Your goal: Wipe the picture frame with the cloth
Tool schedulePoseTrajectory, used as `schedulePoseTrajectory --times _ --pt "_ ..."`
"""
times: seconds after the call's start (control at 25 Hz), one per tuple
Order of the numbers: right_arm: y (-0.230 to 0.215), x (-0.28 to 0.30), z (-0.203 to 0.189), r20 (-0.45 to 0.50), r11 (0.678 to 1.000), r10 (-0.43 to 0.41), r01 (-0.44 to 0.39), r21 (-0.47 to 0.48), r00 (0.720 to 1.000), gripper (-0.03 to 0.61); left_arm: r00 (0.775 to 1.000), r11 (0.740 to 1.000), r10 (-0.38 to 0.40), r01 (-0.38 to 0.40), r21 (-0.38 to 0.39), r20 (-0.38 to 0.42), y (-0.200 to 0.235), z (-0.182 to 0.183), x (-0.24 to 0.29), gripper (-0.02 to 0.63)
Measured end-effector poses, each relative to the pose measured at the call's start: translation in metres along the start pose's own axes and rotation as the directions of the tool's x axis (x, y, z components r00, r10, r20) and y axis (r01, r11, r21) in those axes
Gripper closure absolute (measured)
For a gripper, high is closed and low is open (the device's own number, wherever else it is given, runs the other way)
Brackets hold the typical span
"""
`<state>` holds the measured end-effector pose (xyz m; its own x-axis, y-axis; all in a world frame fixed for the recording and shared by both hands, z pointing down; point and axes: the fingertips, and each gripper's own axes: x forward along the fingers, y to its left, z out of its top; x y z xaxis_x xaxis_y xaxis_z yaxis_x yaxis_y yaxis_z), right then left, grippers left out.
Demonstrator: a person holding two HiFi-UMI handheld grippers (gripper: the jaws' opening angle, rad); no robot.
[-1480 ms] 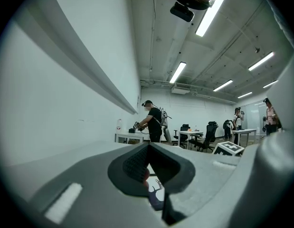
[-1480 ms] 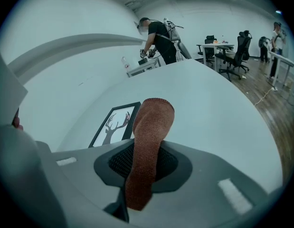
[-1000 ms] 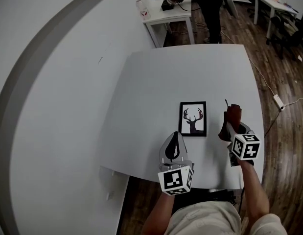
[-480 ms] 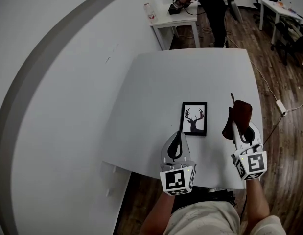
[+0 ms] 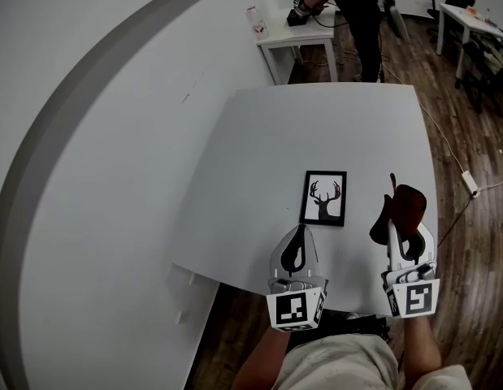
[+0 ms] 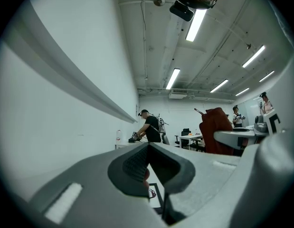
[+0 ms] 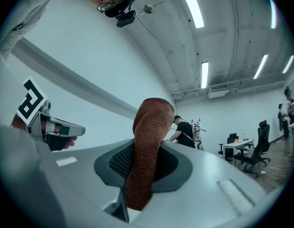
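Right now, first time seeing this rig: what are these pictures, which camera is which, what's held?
No robot: a person holds a two-jaw gripper in each hand. One picture is from a head camera; the other two are from cameras on the grippers, looking along their jaws. On the white table lies a picture frame with a deer print. The right gripper is shut on a reddish-brown cloth, right of the frame. The left gripper is shut, empty, just short of the frame.
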<state>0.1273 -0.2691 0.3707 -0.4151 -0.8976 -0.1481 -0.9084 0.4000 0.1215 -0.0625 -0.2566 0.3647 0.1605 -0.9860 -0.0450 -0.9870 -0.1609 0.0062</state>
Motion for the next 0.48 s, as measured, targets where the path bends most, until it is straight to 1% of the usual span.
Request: schedulePoseTrajectory --times 0.12,0.2,0.28,0.48 --pt "0.001 0.009 -0.001 0.006 1.000 -0.016 0.016 0.002 1.000 0.472 1.000 1.000 -0.003 0.002 0.013 0.013 0.006 0.003 0.007 0.614" --pt "0.000 0.011 0.000 0.008 1.000 -0.015 0.015 -0.005 1.000 0.472 1.000 1.000 -0.005 0.004 0.023 0.007 0.006 0.003 0.008 0.614" --pt "0.000 0.011 -0.002 0.001 1.000 -0.014 0.014 -0.018 1.000 0.474 1.000 1.000 -0.003 0.003 0.021 0.013 0.006 0.002 0.008 0.612" --pt "0.000 0.013 -0.011 -0.019 1.000 -0.022 0.022 -0.017 1.000 0.477 0.999 1.000 -0.008 0.007 0.017 0.039 0.004 -0.002 0.009 0.612"
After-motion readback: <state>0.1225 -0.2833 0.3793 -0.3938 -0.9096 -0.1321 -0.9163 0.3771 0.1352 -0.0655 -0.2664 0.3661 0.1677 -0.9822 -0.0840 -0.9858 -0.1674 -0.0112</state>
